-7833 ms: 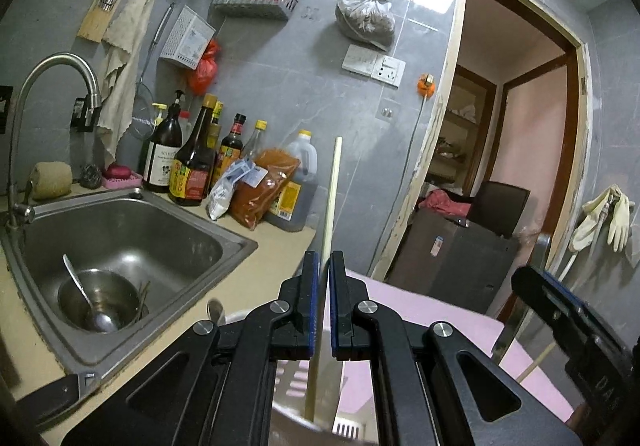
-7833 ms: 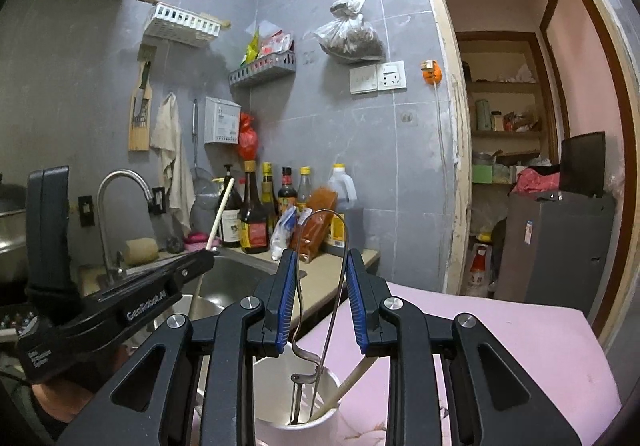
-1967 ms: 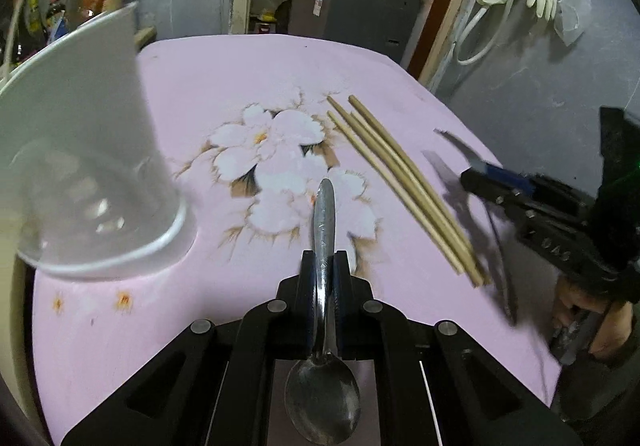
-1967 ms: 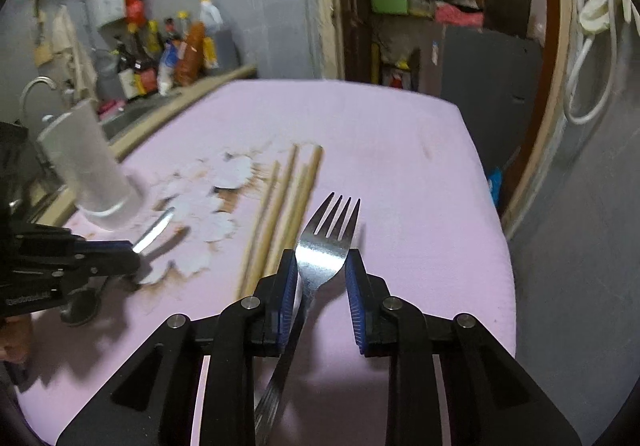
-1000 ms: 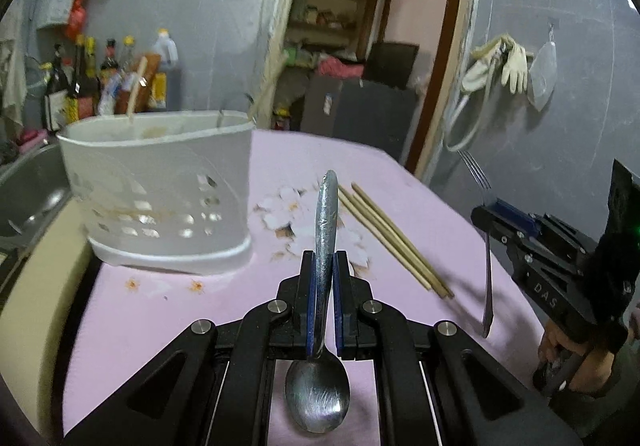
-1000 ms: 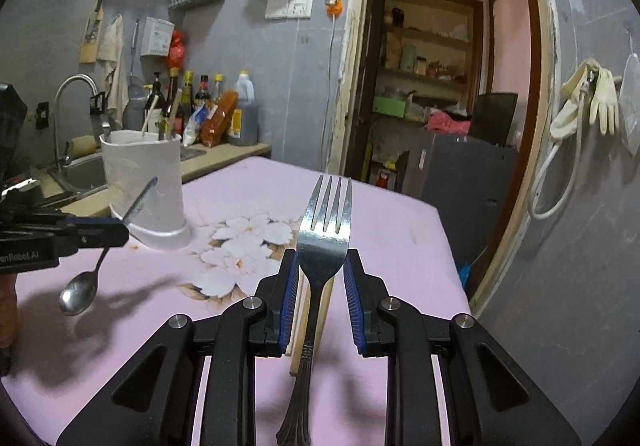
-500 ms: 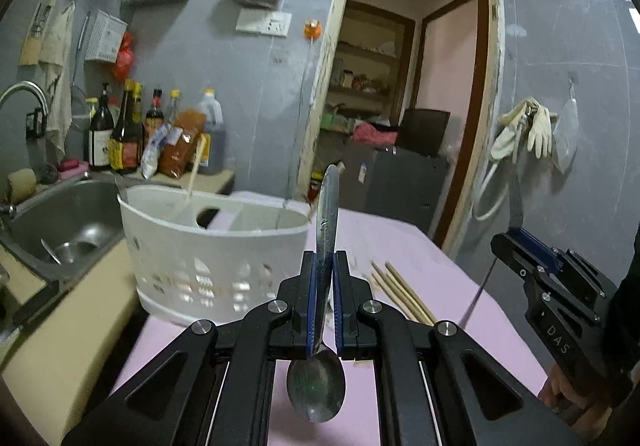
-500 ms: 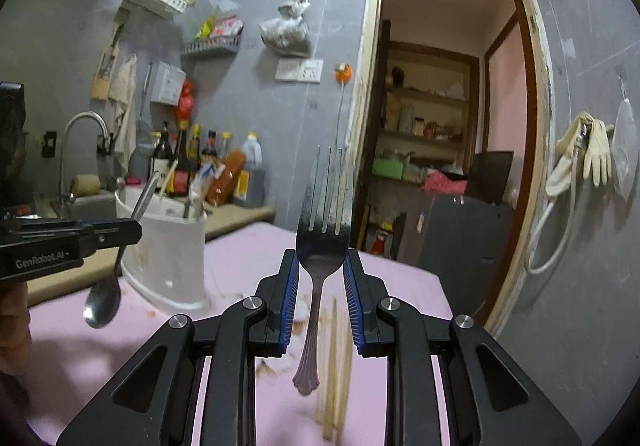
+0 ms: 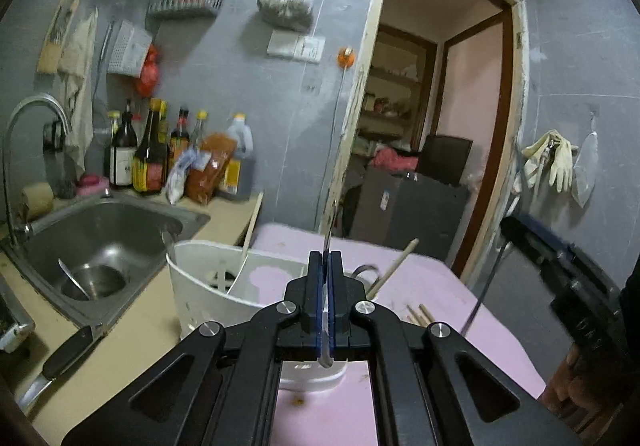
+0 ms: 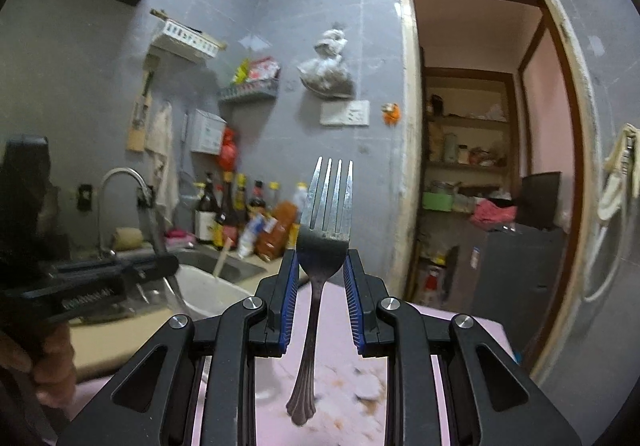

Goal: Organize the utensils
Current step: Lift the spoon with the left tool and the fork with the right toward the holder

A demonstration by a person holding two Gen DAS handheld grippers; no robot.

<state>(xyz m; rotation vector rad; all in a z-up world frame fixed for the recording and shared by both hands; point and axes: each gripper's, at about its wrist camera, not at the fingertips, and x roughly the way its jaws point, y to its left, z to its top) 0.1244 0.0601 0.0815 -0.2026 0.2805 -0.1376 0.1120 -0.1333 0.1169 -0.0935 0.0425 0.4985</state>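
White utensil holder (image 9: 208, 298) stood on the pink tablecloth (image 9: 432, 282), beside the sink (image 9: 104, 230). Left gripper (image 9: 325, 266) was level, just above the holder's near rim, jaws clamped on a spoon (image 9: 328, 238) seen edge-on, handle up. Chopsticks (image 9: 418, 313) lay on the cloth right of the holder; others stood inside it. Right gripper (image 10: 320, 266), held right of the holder, gripped a fork (image 10: 326, 214) at its neck, tines up, handle hanging, steel dull and smudged.

Left gripper (image 9: 325, 274) is now right over the white utensil holder (image 9: 208, 298), spoon (image 9: 326, 326) turned edge-on; the fork (image 10: 325, 222) sits higher than a second ago.
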